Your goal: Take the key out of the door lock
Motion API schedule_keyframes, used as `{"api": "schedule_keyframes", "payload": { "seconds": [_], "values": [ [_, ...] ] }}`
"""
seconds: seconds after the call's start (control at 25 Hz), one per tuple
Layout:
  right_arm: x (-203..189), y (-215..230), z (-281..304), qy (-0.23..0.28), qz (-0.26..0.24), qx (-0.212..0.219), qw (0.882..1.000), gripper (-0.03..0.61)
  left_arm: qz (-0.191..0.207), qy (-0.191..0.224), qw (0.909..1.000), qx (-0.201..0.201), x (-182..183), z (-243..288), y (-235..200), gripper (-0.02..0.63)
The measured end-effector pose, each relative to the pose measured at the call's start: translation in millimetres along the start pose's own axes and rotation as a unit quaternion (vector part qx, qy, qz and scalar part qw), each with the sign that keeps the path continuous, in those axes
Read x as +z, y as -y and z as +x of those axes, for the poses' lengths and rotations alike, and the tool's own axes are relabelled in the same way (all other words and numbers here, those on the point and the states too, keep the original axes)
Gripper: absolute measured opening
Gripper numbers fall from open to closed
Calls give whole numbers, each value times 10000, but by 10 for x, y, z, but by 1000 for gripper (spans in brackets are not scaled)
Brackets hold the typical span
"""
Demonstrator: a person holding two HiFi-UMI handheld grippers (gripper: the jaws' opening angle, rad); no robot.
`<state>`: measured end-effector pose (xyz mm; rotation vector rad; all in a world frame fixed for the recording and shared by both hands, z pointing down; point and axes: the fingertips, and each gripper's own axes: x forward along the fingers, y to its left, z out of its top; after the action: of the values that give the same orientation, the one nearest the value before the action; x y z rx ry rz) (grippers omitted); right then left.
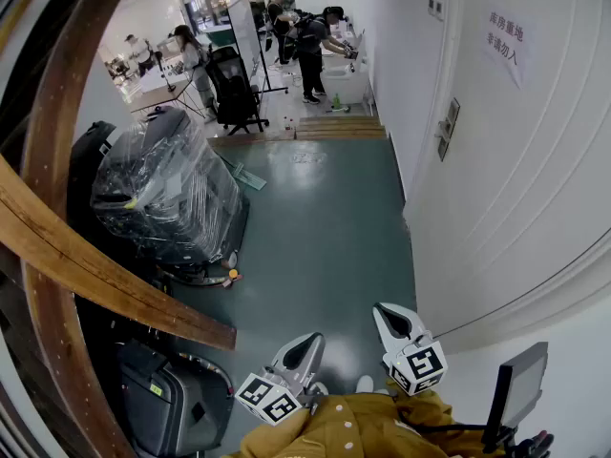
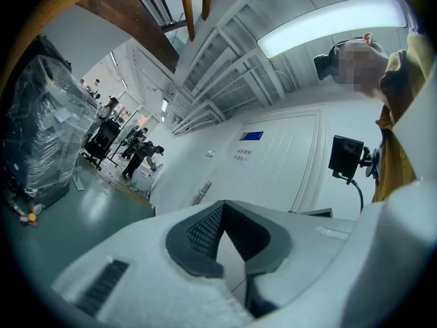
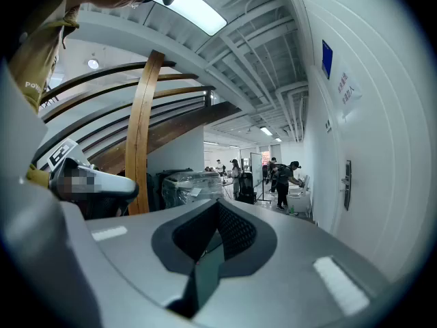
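The white door (image 1: 535, 160) fills the right side of the head view. Its metal lock plate with handle (image 1: 447, 128) sits well ahead of both grippers, and also shows as the lock plate (image 2: 201, 193) in the left gripper view and the lock plate (image 3: 347, 183) in the right gripper view. The key is too small to make out. My left gripper (image 1: 310, 338) and right gripper (image 1: 383, 307) hang low near my body, side by side above the green floor, far from the lock. The left gripper (image 2: 222, 207) is shut and holds nothing. The right gripper (image 3: 218, 209) is shut as well, also holding nothing.
A plastic-wrapped machine (image 1: 167, 194) stands at the left, behind curved wooden stair beams (image 1: 95, 275). A dark suitcase (image 1: 162, 399) sits at the lower left. A small screen on a stand (image 1: 516, 389) is at my right. A wooden step (image 1: 339, 127) and several people are down the hall.
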<state>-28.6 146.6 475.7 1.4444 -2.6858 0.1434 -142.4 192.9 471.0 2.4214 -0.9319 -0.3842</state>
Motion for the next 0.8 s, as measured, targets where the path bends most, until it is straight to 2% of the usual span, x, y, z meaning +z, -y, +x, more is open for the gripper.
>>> {"api": "schedule_keyframes", "payload": {
  "seconds": [0.52,0.8],
  "values": [
    [-21,32,-30,-24,22,-82,10000,5,-50,-16,10000,-34,-14,23,2,-2],
    [-18,-71,27,-71,-164,-21,9998,6,-124,-21,9999,-48,-19,-26,-25,-2]
  ]
}}
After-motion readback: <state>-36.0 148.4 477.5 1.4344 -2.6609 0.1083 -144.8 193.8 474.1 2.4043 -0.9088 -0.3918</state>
